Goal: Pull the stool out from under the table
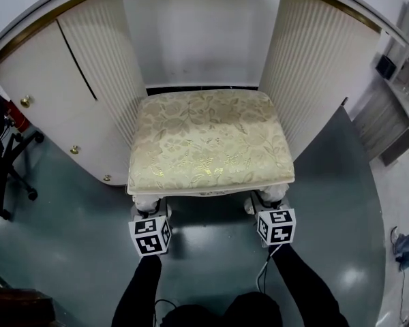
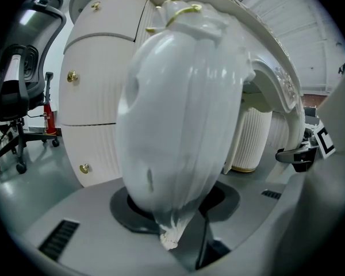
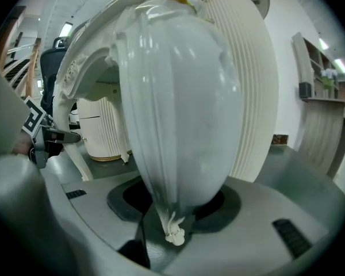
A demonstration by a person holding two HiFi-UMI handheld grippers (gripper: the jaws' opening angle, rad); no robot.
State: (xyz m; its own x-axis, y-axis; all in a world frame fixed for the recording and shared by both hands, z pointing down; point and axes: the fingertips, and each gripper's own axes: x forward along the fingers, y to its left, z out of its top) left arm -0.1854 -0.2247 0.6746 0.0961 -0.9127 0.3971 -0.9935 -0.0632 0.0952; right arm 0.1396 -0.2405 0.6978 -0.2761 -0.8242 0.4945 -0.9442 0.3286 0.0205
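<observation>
The stool (image 1: 208,138) has a cream floral cushion and white carved legs, and it stands in the gap between the table's two ribbed pedestals. My left gripper (image 1: 148,210) is shut on the stool's front left leg (image 2: 178,114), which fills the left gripper view. My right gripper (image 1: 270,204) is shut on the front right leg (image 3: 178,108) in the same way. Both marker cubes sit just in front of the seat's front edge. The jaws themselves are hidden under the seat in the head view.
The white table's left pedestal (image 1: 68,94) has brass knobs; the right pedestal (image 1: 320,60) flanks the stool closely. A black office chair (image 1: 3,155) stands at far left, a grey shelf unit (image 1: 399,107) at far right. Grey glossy floor (image 1: 211,251) lies behind the grippers.
</observation>
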